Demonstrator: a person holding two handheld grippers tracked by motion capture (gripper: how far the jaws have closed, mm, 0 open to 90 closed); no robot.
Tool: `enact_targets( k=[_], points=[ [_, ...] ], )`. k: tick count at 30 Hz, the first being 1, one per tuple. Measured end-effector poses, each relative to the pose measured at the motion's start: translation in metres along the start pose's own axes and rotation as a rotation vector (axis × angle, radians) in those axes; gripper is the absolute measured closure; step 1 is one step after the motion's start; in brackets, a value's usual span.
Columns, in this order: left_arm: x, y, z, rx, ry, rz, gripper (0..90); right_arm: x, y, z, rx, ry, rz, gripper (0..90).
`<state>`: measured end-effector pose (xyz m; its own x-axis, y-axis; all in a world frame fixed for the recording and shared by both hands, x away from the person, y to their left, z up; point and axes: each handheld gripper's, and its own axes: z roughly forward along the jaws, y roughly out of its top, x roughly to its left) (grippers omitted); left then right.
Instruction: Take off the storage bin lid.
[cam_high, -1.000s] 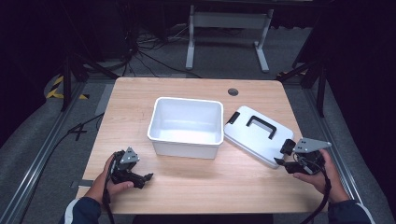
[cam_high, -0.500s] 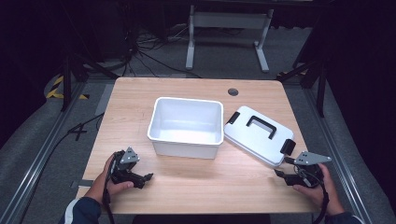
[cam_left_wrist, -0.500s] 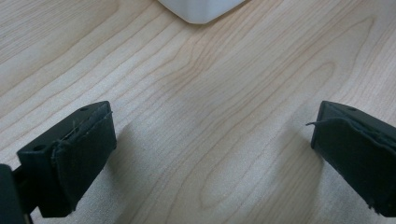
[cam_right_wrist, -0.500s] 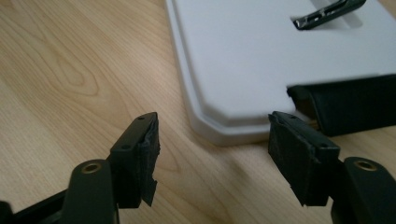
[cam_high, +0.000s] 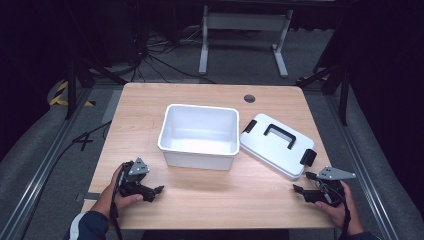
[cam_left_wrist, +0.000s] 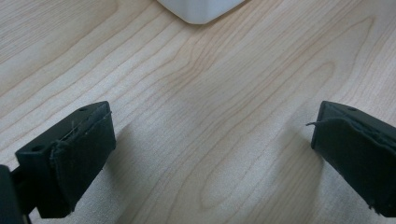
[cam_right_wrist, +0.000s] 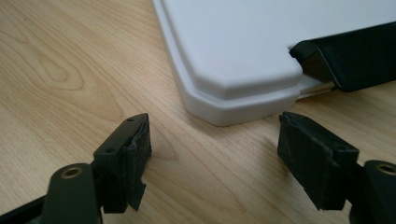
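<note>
A white empty bin (cam_high: 200, 135) stands mid-table. Its white lid (cam_high: 277, 145), with a black handle and black end latches, lies flat to the bin's right. My left gripper (cam_high: 159, 190) rests low on the table in front of the bin's left corner, open, with bare wood between its jaws (cam_left_wrist: 210, 154); the bin's corner (cam_left_wrist: 201, 9) shows at the top of the left gripper view. My right gripper (cam_high: 298, 189) sits near the front right edge, open, just short of the lid's near corner (cam_right_wrist: 243, 79). A black latch (cam_right_wrist: 345, 58) shows on that lid.
The wooden table (cam_high: 240, 195) has a round cable hole (cam_high: 249, 98) at the back right. Dark floor, cables and a metal stand frame (cam_high: 245, 30) lie beyond the far edge. The person's hands come in from the table's front edge.
My right gripper has drawn back from the lid's right end toward the front right edge of the table. The left gripper, bin and lid have not moved.
</note>
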<state>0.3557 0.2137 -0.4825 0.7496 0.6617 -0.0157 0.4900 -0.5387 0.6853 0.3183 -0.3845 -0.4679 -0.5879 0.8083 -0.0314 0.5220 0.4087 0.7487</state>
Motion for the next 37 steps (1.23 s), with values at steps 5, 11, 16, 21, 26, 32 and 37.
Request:
enact_targets(
  k=[5,11,16,21,26,32,37],
  points=[
    [-0.0004,-0.0002,0.0001,-0.007,0.012,0.000,0.4,0.0000,0.0000,0.0000,0.000,0.000,0.000,25.8],
    [-0.0008,-0.0004,-0.0003,-0.005,0.016,-0.003,0.5,0.0000,0.0000,0.0000,0.000,0.000,0.001,25.7],
    [-0.0008,-0.0004,-0.0003,-0.005,0.016,-0.003,0.5,-0.0001,0.0000,0.0001,0.001,-0.001,0.003,25.3],
    [-0.0007,0.0000,0.0000,-0.004,0.014,-0.006,0.2,-0.0001,0.0001,0.0002,0.001,-0.002,0.004,25.0],
    [-0.0006,0.0000,0.0000,-0.003,0.013,-0.006,0.2,-0.0002,0.0002,0.0002,0.001,-0.002,0.003,24.9],
    [-0.0007,0.0000,0.0000,-0.003,0.013,-0.007,0.2,-0.0004,0.0003,0.0001,0.003,-0.002,0.002,24.8],
    [-0.0007,0.0000,0.0000,-0.003,0.013,-0.007,0.2,-0.0003,0.0002,0.0003,0.001,-0.003,0.003,24.8]
  ],
)
